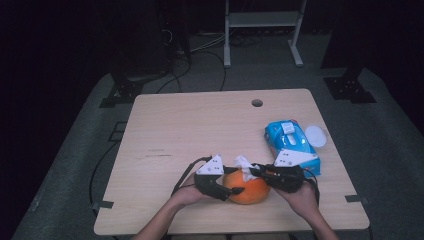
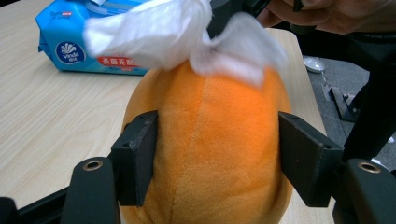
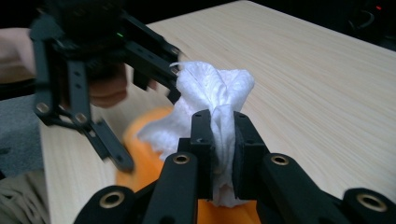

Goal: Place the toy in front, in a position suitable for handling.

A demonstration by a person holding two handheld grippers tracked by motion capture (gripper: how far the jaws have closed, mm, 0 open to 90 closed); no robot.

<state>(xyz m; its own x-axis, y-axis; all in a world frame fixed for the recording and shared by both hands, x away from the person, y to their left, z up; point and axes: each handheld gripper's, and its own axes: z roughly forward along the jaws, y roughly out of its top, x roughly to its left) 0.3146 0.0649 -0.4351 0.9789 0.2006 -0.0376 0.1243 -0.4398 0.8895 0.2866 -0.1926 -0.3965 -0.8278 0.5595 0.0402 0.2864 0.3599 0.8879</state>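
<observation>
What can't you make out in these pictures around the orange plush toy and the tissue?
- Underside of the orange plush toy: cut off by the bottom edge in the left gripper view.
- Lettering on the blue tissue pack: too small in the high view.
- Lower end of the tissue: hidden by the right tool pinching it.
- Left tool: blurred in the right gripper view.

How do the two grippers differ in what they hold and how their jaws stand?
The left gripper clamps the orange plush fruit, jaws set wide on its two sides; the right gripper pinches a white tissue, jaws nearly together. The left steadies the fruit from its side; the right holds the tissue against the fruit's top. Both are black, hand-held, and meet at the fruit over the table.
</observation>
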